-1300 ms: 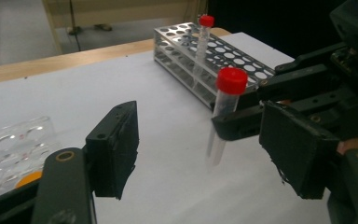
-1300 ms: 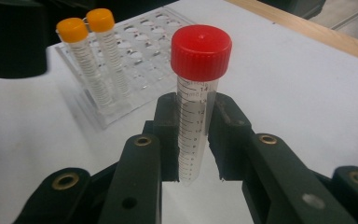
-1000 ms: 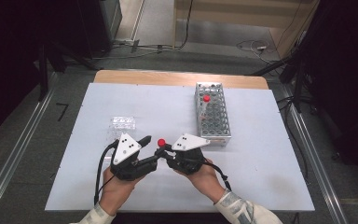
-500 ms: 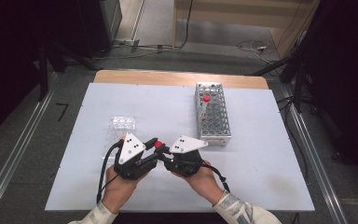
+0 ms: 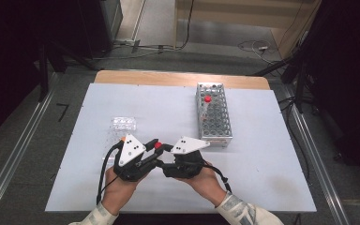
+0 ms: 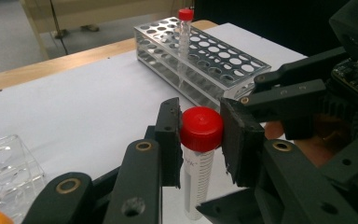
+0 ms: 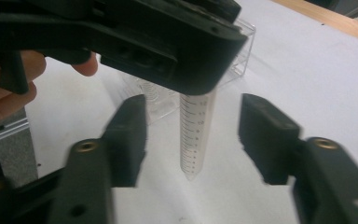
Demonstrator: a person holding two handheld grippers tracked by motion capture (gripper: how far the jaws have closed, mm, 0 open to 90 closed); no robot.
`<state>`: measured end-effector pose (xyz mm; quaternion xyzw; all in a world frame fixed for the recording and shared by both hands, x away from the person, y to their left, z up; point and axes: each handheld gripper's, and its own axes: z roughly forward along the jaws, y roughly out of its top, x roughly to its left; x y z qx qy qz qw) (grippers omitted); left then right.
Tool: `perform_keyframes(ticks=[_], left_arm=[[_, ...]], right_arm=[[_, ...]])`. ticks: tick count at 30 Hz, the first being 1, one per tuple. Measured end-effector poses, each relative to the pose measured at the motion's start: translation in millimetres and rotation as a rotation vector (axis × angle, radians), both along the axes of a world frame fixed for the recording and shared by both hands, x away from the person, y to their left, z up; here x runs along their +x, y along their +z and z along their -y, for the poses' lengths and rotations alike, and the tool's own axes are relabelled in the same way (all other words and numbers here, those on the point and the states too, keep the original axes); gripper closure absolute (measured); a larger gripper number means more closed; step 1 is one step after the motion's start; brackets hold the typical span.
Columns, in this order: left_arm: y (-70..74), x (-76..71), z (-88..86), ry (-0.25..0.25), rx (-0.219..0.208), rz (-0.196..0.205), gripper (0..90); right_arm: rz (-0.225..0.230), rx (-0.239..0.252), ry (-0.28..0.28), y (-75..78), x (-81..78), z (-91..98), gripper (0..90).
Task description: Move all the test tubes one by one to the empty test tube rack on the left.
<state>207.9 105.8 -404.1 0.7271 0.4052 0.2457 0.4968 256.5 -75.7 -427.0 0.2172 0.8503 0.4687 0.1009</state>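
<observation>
With the left gripper (image 6: 200,135) clamped on the red-capped tube (image 6: 199,154) at frame centre and the right gripper (image 7: 191,140) just opening around its tip, carry it upright toward the rack (image 5: 213,114) at upper right.

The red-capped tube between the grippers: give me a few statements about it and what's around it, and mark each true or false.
1. The left gripper is closed on the red cap of the tube. True.
2. The right gripper clamps the tube's body. False: its jaws have just been opening and stand apart on either side of the tube, clear of it.
3. The tube held by the left gripper hangs upright, cap at the top. True.
4. The metal tube rack holds no tubes. False: one other red-capped tube stands in it.
5. The clear plastic well plate lies inside the rack. False: it lies on the white table, apart from the rack.
</observation>
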Motion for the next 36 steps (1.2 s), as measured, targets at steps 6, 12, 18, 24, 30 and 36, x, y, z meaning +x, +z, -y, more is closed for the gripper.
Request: perform_keyframes(ticks=[6,12,18,24,30,36], left_arm=[[5.3,-6.6,-7.8,0.006,-0.006,0.000,70.0],[10.2,-13.1,-20.7,0.029,-0.018,-0.008,70.0],[15.7,-21.2,-36.6,0.051,-0.037,-0.016,70.0],[22.5,-27.7,-55.3,0.090,-0.052,-0.016,70.0],[24.8,-34.7,-69.5,0.108,-0.056,-0.030,70.0],[27.1,-40.8,-82.8,0.150,-0.052,-0.019,70.0]], right_arm=[[-0.001,-0.002,-0.001,2.5,0.5,6.8,28.5],[-0.001,-0.001,-0.018,3.6,3.7,14.1,27.8],[-0.004,-0.004,-0.037,3.4,4.6,19.3,27.9],[-0.006,-0.006,-0.055,2.7,6.9,23.6,28.2],[-0.004,-0.007,-0.062,3.0,8.1,25.4,28.5],[-0.008,-0.010,-0.066,1.8,8.5,25.1,28.7]])
